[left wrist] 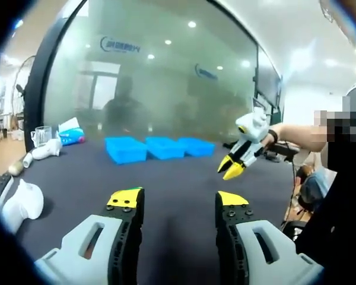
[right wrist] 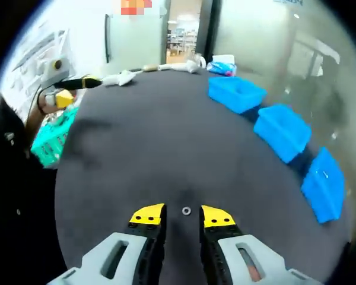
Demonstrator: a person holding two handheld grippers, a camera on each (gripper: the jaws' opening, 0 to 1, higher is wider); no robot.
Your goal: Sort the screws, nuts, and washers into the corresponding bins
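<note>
Three blue bins stand in a row on the dark table: the first bin (left wrist: 126,148) (right wrist: 237,93), the middle bin (left wrist: 165,146) (right wrist: 283,130) and the last bin (left wrist: 197,145) (right wrist: 325,185). A small metal washer (right wrist: 186,211) lies flat on the table between the yellow tips of my right gripper (right wrist: 183,215). That gripper is open and clear of the washer on both sides. A hand holds the right gripper (left wrist: 230,168) tilted down over the table. My left gripper (left wrist: 178,199) is wide open with nothing in it, short of the bins. The left gripper (right wrist: 77,88) hovers at the table's far left edge.
A glass cup (left wrist: 41,135), a blue packet (left wrist: 71,137) and white objects (left wrist: 21,205) sit at the table's left end. A green basket (right wrist: 50,139) stands beside the table. A frosted glass wall (left wrist: 166,71) runs behind the bins. A person (left wrist: 344,178) stands at the right.
</note>
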